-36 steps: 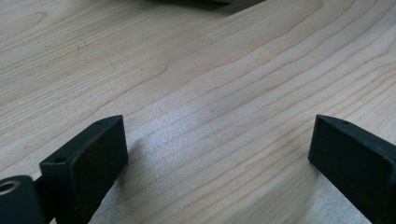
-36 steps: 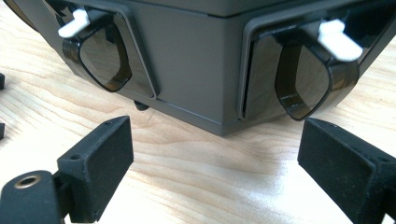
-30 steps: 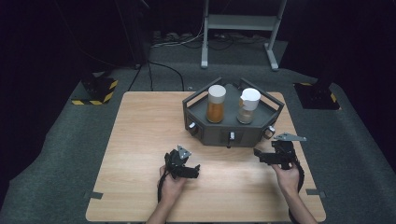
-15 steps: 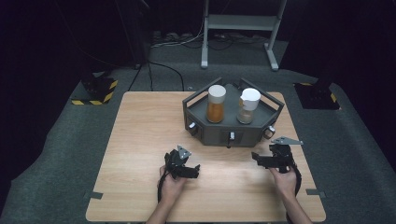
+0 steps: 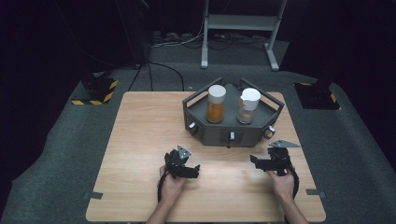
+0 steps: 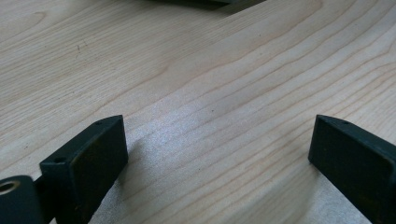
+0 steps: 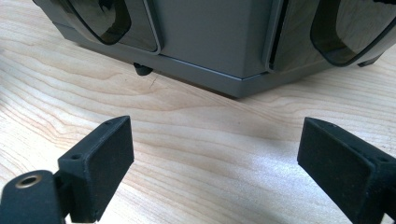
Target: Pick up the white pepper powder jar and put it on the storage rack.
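A dark grey angular stand [image 5: 232, 133] is seen on the far right part of the light wooden table [image 5: 140, 140], its walls slanted into facets, with small knobs along its front face and raised bars at its back corners; in the right gripper view its grey front wall [image 7: 210, 42] is flanked by two dark glossy panels, and a small black foot is seen under its lower edge. On the stand, from left to right, a jar with amber contents and a pale lid [image 5: 216, 103] and a clear jar with a white lid [image 5: 247, 105] are set upright, close together but apart. Beyond the table, a yellow-and-black striped block [image 5: 95, 88] is seen on the grey floor at the left, and a metal frame [image 5: 240, 28] at the back. Nothing is placed between the grippers and the stand; bare wood is seen there. The left gripper [image 5: 183, 164] is held low over the near middle of the table, well short of the stand, with its jaws set wide apart over bare wood and nothing between them. The right gripper [image 5: 273, 161] is held near the table's right edge, just in front of the stand's right front corner and pointed at it, its jaws likewise spread wide with nothing gripped
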`<state>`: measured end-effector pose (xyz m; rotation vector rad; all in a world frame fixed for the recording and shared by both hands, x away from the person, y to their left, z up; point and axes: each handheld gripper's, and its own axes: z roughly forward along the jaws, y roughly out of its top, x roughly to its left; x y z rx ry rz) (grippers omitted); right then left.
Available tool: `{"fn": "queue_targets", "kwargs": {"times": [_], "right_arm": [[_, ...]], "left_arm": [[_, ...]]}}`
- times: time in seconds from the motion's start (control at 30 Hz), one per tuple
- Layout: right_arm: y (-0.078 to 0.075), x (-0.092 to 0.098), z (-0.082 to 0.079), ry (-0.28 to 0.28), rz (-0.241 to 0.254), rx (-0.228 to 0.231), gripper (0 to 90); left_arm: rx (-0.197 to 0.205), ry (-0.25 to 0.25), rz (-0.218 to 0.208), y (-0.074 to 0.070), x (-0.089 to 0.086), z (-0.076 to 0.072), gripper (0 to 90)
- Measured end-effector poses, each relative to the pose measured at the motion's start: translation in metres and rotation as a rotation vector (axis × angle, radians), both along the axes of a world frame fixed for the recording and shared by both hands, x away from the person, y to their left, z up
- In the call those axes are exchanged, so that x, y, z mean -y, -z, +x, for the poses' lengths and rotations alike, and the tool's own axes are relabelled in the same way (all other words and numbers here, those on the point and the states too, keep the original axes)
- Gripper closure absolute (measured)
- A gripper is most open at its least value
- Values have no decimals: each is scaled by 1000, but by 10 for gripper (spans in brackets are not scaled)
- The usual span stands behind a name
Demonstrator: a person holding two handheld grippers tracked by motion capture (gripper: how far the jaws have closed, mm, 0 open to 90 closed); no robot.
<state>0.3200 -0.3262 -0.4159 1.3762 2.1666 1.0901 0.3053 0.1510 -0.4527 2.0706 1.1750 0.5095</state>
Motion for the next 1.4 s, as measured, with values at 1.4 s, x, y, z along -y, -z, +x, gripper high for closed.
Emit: {"fn": "queue_targets", "kwargs": {"times": [1.4], "right_arm": [[27,-24,-16,36,-99,-18,78]], "left_arm": [[6,5,4,0,0,-1,56]]}}
